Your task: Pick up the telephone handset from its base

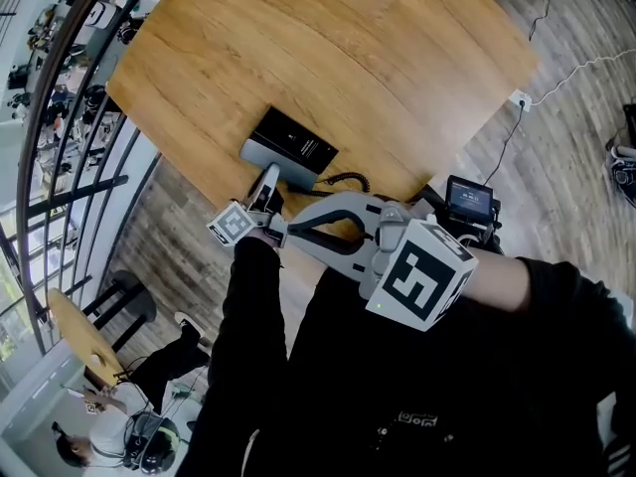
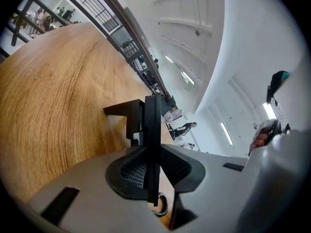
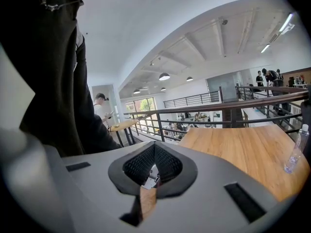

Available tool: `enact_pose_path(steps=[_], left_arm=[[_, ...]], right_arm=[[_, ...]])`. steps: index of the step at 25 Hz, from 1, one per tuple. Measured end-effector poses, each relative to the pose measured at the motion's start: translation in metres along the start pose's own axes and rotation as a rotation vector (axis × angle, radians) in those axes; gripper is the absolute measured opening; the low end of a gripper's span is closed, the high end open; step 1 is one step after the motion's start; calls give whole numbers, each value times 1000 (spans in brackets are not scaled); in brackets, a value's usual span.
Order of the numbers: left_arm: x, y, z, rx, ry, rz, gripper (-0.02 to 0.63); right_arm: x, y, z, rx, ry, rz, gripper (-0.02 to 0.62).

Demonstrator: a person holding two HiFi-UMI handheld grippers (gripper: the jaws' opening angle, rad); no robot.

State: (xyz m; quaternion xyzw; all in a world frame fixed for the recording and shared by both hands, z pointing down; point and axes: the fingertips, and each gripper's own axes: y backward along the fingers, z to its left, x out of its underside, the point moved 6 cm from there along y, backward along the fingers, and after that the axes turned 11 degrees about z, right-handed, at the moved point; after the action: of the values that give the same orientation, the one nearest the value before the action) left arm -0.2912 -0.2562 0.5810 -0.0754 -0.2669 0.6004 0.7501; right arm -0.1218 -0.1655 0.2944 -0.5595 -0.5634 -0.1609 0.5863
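The left claw is clamped on the slim black plastic telephone handset, lying at its black-and-grey base on the wooden counter, the right claw closed empty; the thin grip could slip, or the coiled black cord drag the base.

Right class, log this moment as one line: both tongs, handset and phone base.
left tongs: shut on handset | right tongs: shut, empty | phone base: on table

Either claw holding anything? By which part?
Left claw is shut on the handset, pads on its two flat sides near its lower end. Right claw holds nothing.
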Motion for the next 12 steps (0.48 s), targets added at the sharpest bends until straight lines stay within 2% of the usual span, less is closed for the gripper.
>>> enact_pose_path(steps=[5,9,12], left_arm=[[-6,10,0,-20,-4,-25,79],[0,11,-9,51,100,-79,79],[-2,16,-16,65,58,-102,79]], right_arm=[[-3,2,4,4,23,-5,17],[-6,7,9,7,43,-12,17],[-9,8,14,6,58,-14,17]])
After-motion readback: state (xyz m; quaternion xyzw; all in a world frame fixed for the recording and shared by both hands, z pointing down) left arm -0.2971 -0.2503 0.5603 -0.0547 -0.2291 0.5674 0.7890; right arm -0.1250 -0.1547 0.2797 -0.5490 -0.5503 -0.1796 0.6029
